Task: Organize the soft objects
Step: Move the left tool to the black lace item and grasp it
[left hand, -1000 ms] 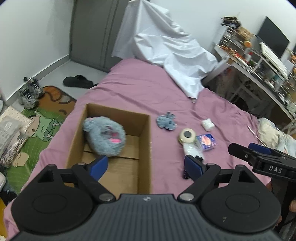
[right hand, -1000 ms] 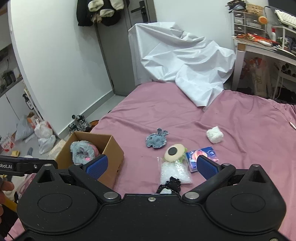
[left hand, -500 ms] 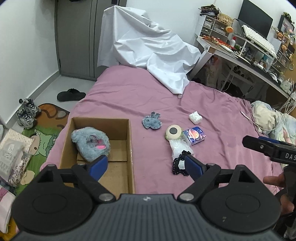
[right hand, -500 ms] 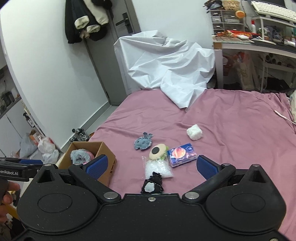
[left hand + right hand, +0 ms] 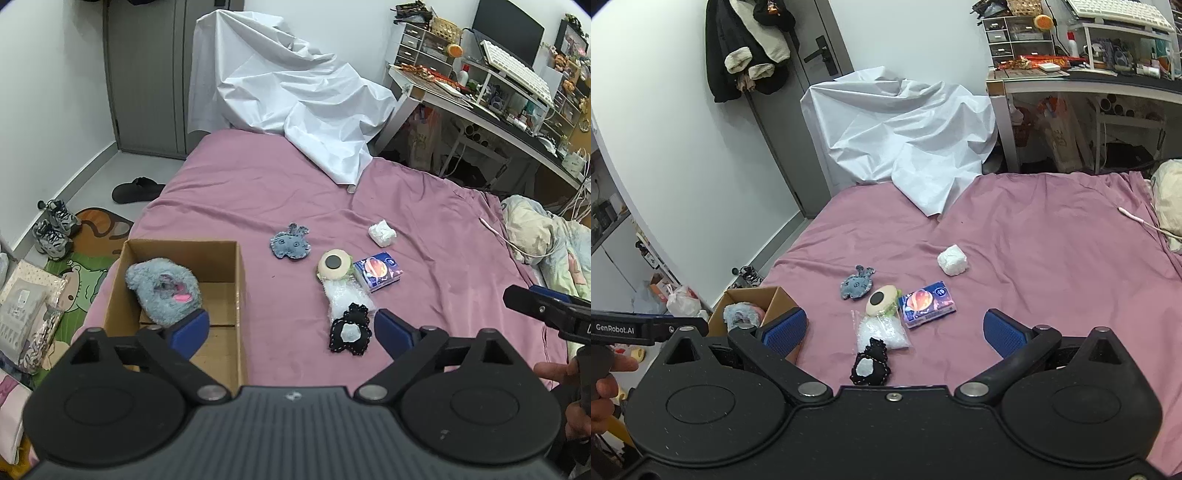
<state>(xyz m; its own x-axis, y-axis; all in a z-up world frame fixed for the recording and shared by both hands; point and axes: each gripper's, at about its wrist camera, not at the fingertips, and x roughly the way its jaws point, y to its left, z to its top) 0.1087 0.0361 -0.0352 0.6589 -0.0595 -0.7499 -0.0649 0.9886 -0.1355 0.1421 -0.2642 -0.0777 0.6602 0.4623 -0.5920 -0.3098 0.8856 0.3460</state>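
A cardboard box point(image 5: 240, 280) point(image 5: 777, 301) stands at the pink bed's near left corner with a fluffy grey plush point(image 5: 162, 290) point(image 5: 740, 314) inside. On the bedspread lie a small blue-grey felt toy point(image 5: 290, 244) point(image 5: 856, 283), a round cream toy with a black spot point(image 5: 333, 263) point(image 5: 881, 300), a clear bag of white beads point(image 5: 345, 295) point(image 5: 881, 332), a black-and-white knitted piece point(image 5: 350, 330) point(image 5: 870, 363), a blue tissue pack point(image 5: 377, 271) point(image 5: 927, 304) and a white wad point(image 5: 382, 232) point(image 5: 953, 260). My left gripper point(image 5: 291, 334) hovers above the box's right wall, its jaws opening and empty. My right gripper point(image 5: 894, 330) hangs open over the toys, touching none.
A white sheet point(image 5: 295, 99) is draped at the bed's far end. A cluttered desk point(image 5: 480, 99) runs along the right. Shoes point(image 5: 55, 225), a slipper point(image 5: 136, 189) and a cartoon mat point(image 5: 85, 269) lie on the floor to the left. A pillow point(image 5: 532, 229) sits at the right edge.
Both grippers have drawn back from the bed, so the box and toys look smaller and farther. The left jaws stand a little wider. The grey plush stays in the box.
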